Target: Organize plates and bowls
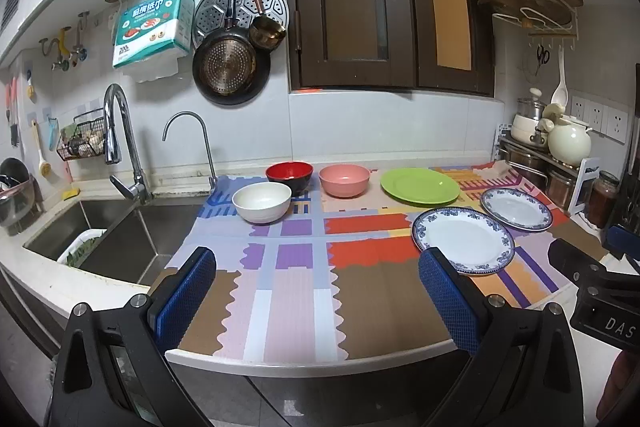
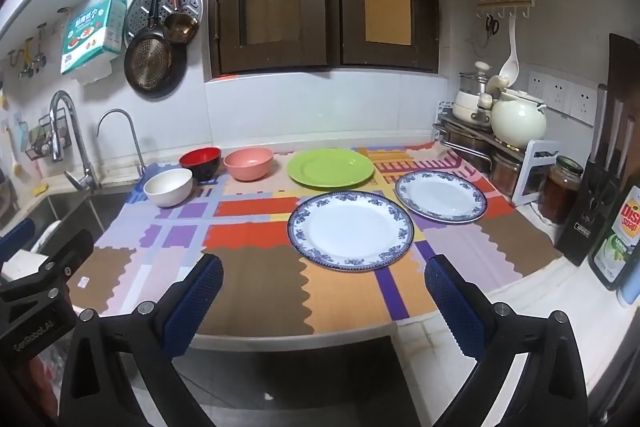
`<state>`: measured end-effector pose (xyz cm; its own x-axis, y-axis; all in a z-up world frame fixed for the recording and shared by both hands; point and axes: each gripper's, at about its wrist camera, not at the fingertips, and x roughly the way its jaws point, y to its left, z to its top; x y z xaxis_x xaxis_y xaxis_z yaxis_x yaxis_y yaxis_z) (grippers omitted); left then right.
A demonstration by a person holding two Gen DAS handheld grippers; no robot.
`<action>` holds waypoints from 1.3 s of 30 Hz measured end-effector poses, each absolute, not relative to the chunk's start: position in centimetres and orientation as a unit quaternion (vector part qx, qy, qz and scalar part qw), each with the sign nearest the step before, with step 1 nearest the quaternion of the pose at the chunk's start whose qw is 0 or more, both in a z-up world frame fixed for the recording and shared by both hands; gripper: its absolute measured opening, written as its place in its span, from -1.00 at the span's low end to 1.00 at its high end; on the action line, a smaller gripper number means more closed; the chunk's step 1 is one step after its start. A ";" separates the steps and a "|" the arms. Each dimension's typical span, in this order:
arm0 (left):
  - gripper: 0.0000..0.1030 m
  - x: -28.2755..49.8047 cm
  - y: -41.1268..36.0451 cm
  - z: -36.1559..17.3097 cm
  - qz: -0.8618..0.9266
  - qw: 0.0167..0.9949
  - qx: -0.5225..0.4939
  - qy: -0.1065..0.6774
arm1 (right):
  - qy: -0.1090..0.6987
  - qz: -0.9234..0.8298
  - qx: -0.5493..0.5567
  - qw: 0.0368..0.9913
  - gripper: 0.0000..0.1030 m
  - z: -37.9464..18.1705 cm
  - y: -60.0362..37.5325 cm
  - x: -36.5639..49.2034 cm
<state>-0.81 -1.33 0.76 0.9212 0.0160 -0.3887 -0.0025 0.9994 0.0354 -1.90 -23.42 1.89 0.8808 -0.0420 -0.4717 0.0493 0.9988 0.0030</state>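
Plates [image 2: 350,230] beyond spread, empty jaws.

Left gripper [image 1: 318,259] and right gripper [image 2: 324,267], jaws wide apart, both empty.

Glossy ceramic-looking blue-rimmed plate [image 2: 350,231]; matt pink bowl [image 2: 248,163]; shiny metal faucet [image 1: 120,143]; ribbed patchwork mat [image 1: 296,267]

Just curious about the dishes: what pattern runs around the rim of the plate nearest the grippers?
A blue floral band on the white plate, clearest in the right wrist view.
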 end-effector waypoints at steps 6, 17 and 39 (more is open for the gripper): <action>1.00 -0.7 -1.2 0.9 0.003 0.981 0.016 0.196 | 0.238 -0.028 0.004 0.971 0.99 2.1 -23.1 -1.9; 1.00 -0.5 -0.8 1.0 0.000 0.981 0.014 0.194 | 0.236 -0.028 0.003 0.971 0.99 2.1 -22.7 -2.0; 1.00 -0.4 -0.7 1.0 -0.001 0.981 0.013 0.194 | 0.236 -0.027 -0.004 0.971 0.99 2.2 -21.2 -2.1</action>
<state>-0.42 -0.69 0.96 0.9247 0.0029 -0.3807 0.0074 0.9996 0.0256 -2.12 -21.23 2.22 0.8876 -0.0553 -0.4574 0.0512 0.9985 -0.0215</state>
